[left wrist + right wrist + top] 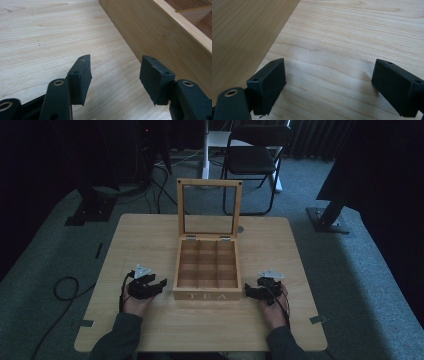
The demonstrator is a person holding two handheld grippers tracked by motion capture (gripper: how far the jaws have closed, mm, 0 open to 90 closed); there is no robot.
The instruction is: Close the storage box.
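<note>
Tea box (207, 296) between spread fingers (80, 77)

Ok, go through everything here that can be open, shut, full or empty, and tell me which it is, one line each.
Tea box: open, resting on the table.
Lid: raised, standing upright on its hinges at the back.
Compartments: all look empty.
Left gripper: open, nothing between the jaws, beside the box's left wall.
Right gripper: open, nothing between the jaws, beside the box's right wall.
Folding chair: unfolded, unoccupied, behind the table.
</note>
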